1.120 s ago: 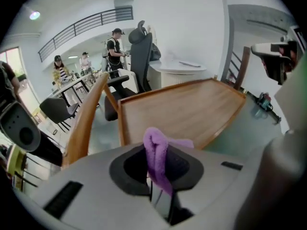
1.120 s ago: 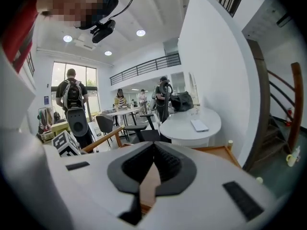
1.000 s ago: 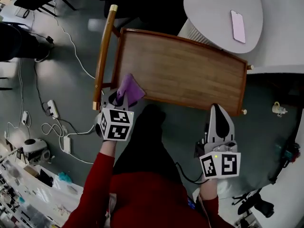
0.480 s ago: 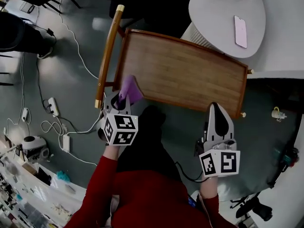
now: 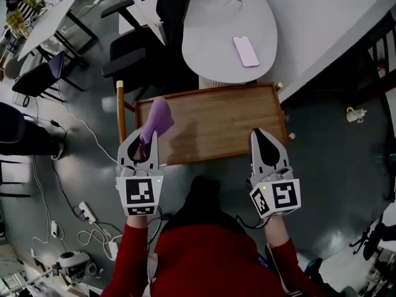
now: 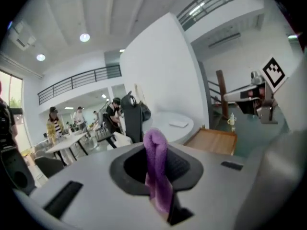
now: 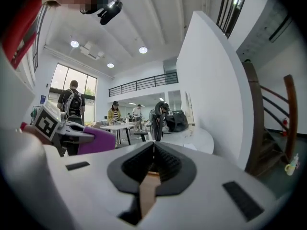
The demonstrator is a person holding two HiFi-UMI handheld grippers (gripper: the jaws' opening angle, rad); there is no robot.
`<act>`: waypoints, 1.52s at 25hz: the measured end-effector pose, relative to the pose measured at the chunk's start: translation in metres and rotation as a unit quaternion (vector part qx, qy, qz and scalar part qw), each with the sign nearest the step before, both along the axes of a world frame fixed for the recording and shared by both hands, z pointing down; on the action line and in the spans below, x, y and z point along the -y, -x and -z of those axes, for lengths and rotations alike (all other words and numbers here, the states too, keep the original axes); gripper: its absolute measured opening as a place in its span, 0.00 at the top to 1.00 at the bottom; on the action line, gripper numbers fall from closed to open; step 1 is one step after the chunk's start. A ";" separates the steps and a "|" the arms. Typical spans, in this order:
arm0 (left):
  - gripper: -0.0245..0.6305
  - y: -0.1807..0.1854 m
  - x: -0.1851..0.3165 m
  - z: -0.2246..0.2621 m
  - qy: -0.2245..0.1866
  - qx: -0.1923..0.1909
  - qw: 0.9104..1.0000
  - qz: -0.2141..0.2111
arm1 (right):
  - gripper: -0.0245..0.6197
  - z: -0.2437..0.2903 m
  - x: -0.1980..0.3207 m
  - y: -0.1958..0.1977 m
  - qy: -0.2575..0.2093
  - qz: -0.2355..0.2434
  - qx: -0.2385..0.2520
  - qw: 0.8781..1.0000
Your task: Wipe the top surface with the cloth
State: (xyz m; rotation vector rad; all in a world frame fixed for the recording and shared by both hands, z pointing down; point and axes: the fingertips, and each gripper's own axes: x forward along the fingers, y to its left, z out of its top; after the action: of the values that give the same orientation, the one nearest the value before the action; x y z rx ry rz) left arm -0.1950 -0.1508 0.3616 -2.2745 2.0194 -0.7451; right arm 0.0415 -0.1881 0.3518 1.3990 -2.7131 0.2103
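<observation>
A wooden tray-top cart point(image 5: 216, 122) stands below me, its brown top surface bare. My left gripper point(image 5: 143, 148) is shut on a purple cloth point(image 5: 155, 120), which sticks out past the jaws over the top's left end. In the left gripper view the purple cloth point(image 6: 156, 169) is pinched between the dark pads and the wooden top point(image 6: 211, 141) lies lower right. My right gripper point(image 5: 265, 147) hangs over the top's near right edge, jaws closed together with nothing between them. The right gripper view shows the shut jaws and the cloth point(image 7: 96, 140) at left.
A round white table point(image 5: 229, 36) with a pink phone point(image 5: 245, 51) sits just beyond the cart. Black chairs point(image 5: 139, 36) stand to its left. Cables and a power strip point(image 5: 86, 212) lie on the grey floor at left. A small cup point(image 5: 353, 114) rests on the floor at right.
The view has swung so the cart now lies squarely ahead. Both grippers have moved up to its near edge; the left still holds the cloth, now over the top's left end.
</observation>
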 end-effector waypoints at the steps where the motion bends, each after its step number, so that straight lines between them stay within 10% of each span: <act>1: 0.88 -0.011 0.008 0.013 -0.025 -0.004 1.000 -0.018 | 0.94 0.004 0.000 -0.002 -0.009 -0.005 0.004 1.000; 6: 0.88 -0.077 0.031 0.048 -0.098 -0.068 0.987 -0.103 | 0.94 0.023 -0.006 -0.009 -0.037 -0.020 0.024 0.999; 15: 0.88 -0.167 0.007 0.044 -0.097 -0.147 0.961 -0.212 | 0.94 0.043 -0.035 -0.027 -0.061 -0.048 0.046 0.996; 38: 0.88 -0.181 -0.019 0.042 -0.090 -0.163 0.956 -0.225 | 0.94 0.045 -0.059 -0.024 -0.075 -0.048 0.047 0.995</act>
State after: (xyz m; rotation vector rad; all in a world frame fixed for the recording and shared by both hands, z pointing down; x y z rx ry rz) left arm -0.0137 -0.1320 0.3192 -2.7254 1.4779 -0.1546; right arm 0.0655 -0.1288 0.3073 1.6008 -2.7911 0.0823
